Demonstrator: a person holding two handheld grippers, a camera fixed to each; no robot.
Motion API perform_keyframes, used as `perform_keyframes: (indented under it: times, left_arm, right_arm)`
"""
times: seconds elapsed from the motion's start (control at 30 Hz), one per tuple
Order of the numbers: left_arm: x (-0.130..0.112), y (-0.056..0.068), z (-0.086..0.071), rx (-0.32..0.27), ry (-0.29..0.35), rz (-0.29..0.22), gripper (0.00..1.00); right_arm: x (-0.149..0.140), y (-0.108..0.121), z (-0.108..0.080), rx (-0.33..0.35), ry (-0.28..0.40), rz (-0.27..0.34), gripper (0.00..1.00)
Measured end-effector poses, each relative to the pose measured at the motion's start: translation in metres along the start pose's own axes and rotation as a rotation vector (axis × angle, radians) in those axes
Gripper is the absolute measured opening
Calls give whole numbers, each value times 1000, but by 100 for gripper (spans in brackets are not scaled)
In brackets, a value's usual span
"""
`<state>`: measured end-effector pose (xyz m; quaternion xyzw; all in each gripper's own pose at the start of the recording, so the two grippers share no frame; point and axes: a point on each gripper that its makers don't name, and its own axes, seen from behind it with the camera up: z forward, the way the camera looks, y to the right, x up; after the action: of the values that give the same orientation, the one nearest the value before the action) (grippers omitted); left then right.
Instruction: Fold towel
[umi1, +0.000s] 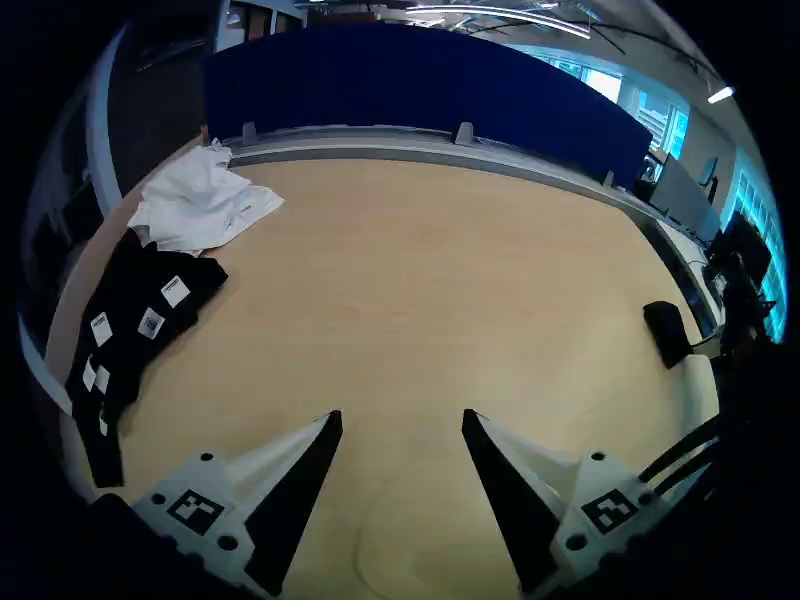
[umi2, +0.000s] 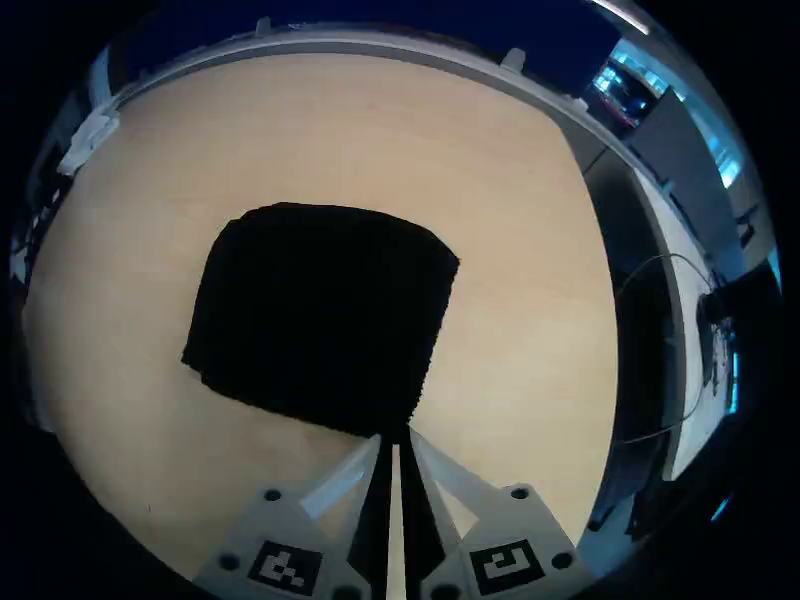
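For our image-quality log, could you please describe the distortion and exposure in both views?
Left gripper view: the blue divider bows under fisheye distortion, and the windows glare cyan. Right gripper view: the black towel is a textureless patch on the evenly lit table.

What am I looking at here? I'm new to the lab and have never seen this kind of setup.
There is no robot. A person holds a two-finger gripper in each hand, and a fisheye camera rides on each, looking along its fingers; hence the round, bent pictures. In the left gripper view, the left gripper is open over a pale wooden table; a crumpled white cloth and a black cloth with white tags lie at its far left, and a blue partition stands behind. In the right gripper view, the right gripper is almost closed, its tips at the near edge of a folded black towel lying flat on the table. Whether it pinches that edge, I cannot tell.
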<state>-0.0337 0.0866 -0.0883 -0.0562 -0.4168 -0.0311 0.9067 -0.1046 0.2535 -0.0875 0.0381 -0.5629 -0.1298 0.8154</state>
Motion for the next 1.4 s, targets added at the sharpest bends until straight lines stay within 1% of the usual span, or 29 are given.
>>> perform_keyframes:
  times: [0.1,0.17,0.2,0.33,0.43,0.53,0.7,0.73,0.77,0.83,0.87,1.1,1.4]
  left_arm:
    - [0,1,1,-1,-1,4,89]
    - [0,1,1,-1,-1,6,89]
    - [0,1,1,-1,-1,7,89]
    - [0,1,2,-3,-1,5,89]
    - [1,1,3,-3,-2,5,89]
    - [1,1,3,-4,-2,6,89]
    - [3,2,3,-6,-2,9,89]
    - [3,2,3,-7,-1,8,89]
    - [4,2,3,-8,-1,8,89]
    - [4,3,4,-10,-1,8,89]
    - [5,3,4,-11,-1,8,89]
    - [5,4,4,-11,-1,12,89]
    - [5,1,3,-7,1,4,89]
  right_arm:
    - [-1,2,0,-5,-2,0,6]
    - [-3,2,0,-8,-6,-3,9]
    - [-3,3,0,-10,-8,-4,12]
    - [-7,6,-3,-22,-19,-3,40]
    - [-9,8,-4,-28,-21,1,52]
    - [-10,9,-4,-30,-18,4,62]
    - [-8,8,-6,-26,-8,6,69]
    - [-7,7,-6,-24,-5,6,76]
    - [-6,7,-7,-23,-1,6,85]
    - [-3,6,-8,-19,7,7,98]
    - [-2,5,-9,-17,12,8,100]
    - [12,1,-13,-8,42,14,100]
    - [41,-11,-18,14,94,23,100]
